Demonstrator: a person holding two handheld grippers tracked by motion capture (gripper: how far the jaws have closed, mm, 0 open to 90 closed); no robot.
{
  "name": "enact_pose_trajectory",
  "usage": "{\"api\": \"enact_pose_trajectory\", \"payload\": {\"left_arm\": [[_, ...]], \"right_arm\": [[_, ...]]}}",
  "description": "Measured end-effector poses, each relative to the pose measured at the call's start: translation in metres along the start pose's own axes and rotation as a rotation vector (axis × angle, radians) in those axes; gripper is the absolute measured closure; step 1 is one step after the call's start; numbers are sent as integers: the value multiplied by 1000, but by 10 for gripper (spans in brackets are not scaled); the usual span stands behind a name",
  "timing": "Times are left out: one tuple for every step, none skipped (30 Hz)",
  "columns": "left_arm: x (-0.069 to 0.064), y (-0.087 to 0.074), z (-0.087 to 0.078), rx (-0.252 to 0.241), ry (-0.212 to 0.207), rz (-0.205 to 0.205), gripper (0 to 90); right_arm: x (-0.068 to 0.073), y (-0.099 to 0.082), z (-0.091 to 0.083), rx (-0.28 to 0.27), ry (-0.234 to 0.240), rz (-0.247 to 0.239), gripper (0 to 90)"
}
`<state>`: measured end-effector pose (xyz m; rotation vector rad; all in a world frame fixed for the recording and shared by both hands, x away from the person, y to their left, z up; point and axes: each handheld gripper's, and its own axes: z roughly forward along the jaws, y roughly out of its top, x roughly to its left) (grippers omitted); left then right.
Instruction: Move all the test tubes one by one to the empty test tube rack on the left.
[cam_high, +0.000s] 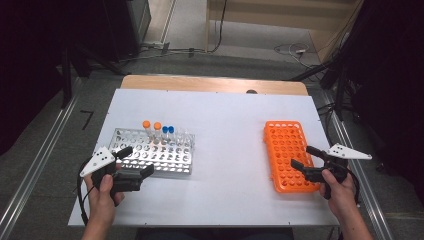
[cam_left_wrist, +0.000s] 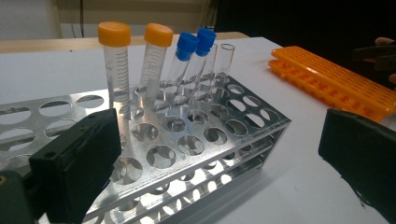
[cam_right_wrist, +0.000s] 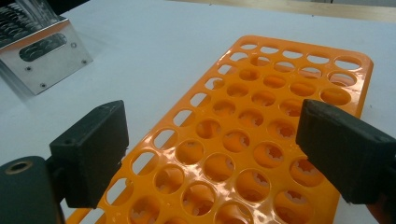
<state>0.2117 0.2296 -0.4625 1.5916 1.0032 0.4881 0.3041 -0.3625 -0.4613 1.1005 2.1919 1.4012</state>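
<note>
While both grippers hover with jaws apart | left gripper (cam_high: 135, 160) empty, over near-left end of metal rack (cam_high: 172, 159), 4 capped tubes (cam_left_wrist: 154, 70) beyond its fingers (cam_left_wrist: 81, 163) | right gripper (cam_high: 305, 156) empty, above orange rack (cam_right_wrist: 261, 135)

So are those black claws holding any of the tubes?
No, nothing is held. The left gripper hangs open by the metal rack with the tubes, and the right gripper is open over the orange rack.
</note>
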Motion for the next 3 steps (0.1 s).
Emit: {"api": "enact_pose_trajectory", "payload": {"left_arm": [[0, 0, 0, -2, 0, 0, 0], [-1, 0, 0, -3, 2, 1, 0], [-1, 0, 0, -5, 3, 0, 0]], "right_arm": [[0, 0, 0, 0, 2, 0, 83], [1, 0, 0, -1, 2, -3, 83], [1, 0, 0, -1, 3, -7, 83]]}}
